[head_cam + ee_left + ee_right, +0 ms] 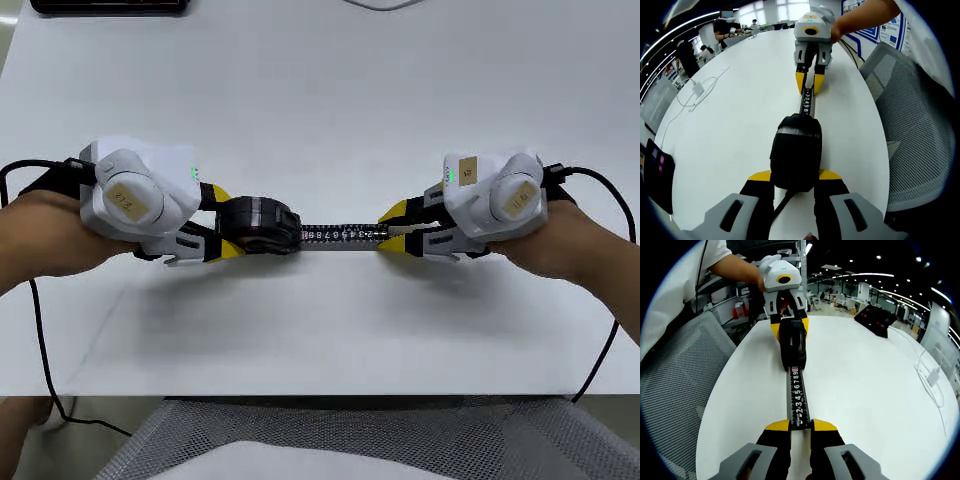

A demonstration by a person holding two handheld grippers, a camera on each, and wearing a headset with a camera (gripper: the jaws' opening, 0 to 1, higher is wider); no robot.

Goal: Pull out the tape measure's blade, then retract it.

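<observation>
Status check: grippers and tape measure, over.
Left gripper shut on tape measure case. Right gripper shut on blade, partly out over white table. Nothing across the blade's line.

Looks like a big open-plan office or lab to me: a long white oval table with a grey mesh office chair next to it, and bright ceiling strip lights running way back. There are people at the far end and blue-and-white posters on the wall.
</observation>
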